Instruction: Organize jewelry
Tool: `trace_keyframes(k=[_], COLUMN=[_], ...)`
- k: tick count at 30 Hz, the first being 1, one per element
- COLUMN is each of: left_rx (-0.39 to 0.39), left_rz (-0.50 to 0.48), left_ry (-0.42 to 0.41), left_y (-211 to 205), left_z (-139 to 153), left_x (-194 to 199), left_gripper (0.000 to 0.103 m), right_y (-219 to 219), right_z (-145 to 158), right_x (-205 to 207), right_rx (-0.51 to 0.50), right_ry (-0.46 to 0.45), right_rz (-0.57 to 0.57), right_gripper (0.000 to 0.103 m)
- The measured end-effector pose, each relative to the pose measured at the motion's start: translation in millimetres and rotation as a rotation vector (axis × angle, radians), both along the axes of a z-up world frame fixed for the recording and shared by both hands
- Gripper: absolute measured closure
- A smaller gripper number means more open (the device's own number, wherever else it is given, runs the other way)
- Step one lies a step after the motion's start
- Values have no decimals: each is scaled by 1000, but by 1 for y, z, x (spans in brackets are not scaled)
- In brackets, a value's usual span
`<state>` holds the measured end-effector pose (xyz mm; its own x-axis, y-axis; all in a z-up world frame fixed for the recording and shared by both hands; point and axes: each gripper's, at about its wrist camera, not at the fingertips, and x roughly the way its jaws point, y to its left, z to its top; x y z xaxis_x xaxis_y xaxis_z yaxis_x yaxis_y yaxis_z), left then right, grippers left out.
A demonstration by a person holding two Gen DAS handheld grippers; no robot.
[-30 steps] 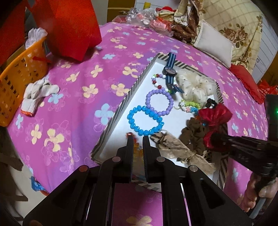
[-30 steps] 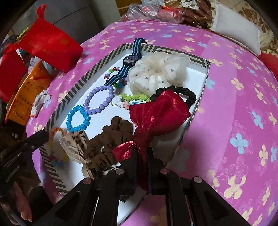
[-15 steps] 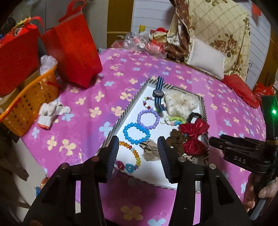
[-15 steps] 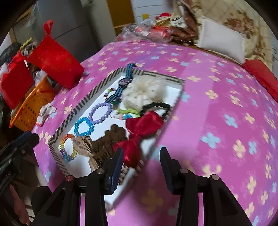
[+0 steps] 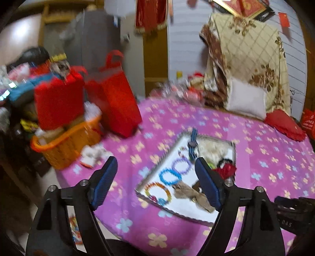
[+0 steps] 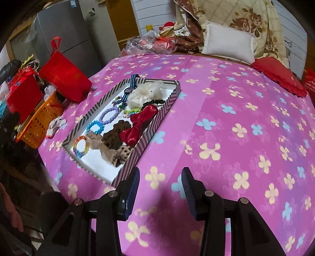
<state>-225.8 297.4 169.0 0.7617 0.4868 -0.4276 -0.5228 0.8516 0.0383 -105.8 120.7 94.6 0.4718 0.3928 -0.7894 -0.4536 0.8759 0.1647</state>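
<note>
A striped-rim tray (image 6: pixel 155 128) lies on the pink flowered cloth; it also shows in the left wrist view (image 5: pixel 149 178). It holds a rainbow bead bracelet (image 6: pixel 80 146), a blue bracelet (image 6: pixel 95 126), a purple bracelet (image 6: pixel 109 116), a striped watch (image 6: pixel 130 88), a cream scrunchie (image 6: pixel 145 92), a red bow (image 6: pixel 140 123), a brown scrunchie (image 6: pixel 115 135) and a beige bow (image 6: pixel 107 150). My left gripper (image 5: pixel 156 183) is open and empty, held well back above the tray's near end. My right gripper (image 6: pixel 160 187) is open and empty, over the cloth right of the tray's near corner.
An orange basket (image 6: pixel 39 120) and red bags (image 6: pixel 65 78) stand left of the tray, with a white glove (image 6: pixel 56 125) beside them. A white cushion (image 6: pixel 228 45), a red cushion (image 6: pixel 275 74) and a patterned blanket (image 6: pixel 246 17) lie at the far side.
Both grippers opened and let go: the left released the rainbow bracelet, the right the red bow, both now lying in the tray. Both grippers pulled up and back from the tray.
</note>
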Motion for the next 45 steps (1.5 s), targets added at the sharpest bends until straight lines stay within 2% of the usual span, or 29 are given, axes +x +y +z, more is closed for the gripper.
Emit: trace_keyframes(k=[1,3,9,12,17,21,31,33,36,41,45], left_rx=[28,61,83,86,18,-26,-51,-58,-63,-68,-77], left_rz=[-2,-26,-92,-144,-194,-193,-174,-171,-171,-165,-168], left_ry=[-18,-39,-61,-13,97,137,218,237,258,282,301], left_y=[-6,-17,-35,-44,-46,-41,-34,-33,-32,-29,-27], left_z=[3,8,13,8,-7,-15,-35,-40,-45,-52,-56], left_x=[-6,-16,-34,-35,-30,-30,-23,-20,-18,-15,-12], left_gripper=[15,0,0,0,0,0,0,0,0,0,0], right_y=[-1,-2,-10,-10,-2,2,19,21,23,25,26], right_z=[2,9,17,17,10,3,-13,-14,-15,-13,-9], right_x=[-4,-15,-40,-50,-61,-63,-71,-72,-74,-76,-81], right_rx=[-4,-11,12,7,-21,-40,-109,-117,-122,-132,-151], right_ry=[-9,-37,-50,-55,-52,-38,-33,-35,-45,-67,-118], right_rz=[1,-2,-30,-38,-41,-42,-29,-27,-30,-47,-82], right_gripper=[61,61,60,60,60,60,58,53,47,46,46])
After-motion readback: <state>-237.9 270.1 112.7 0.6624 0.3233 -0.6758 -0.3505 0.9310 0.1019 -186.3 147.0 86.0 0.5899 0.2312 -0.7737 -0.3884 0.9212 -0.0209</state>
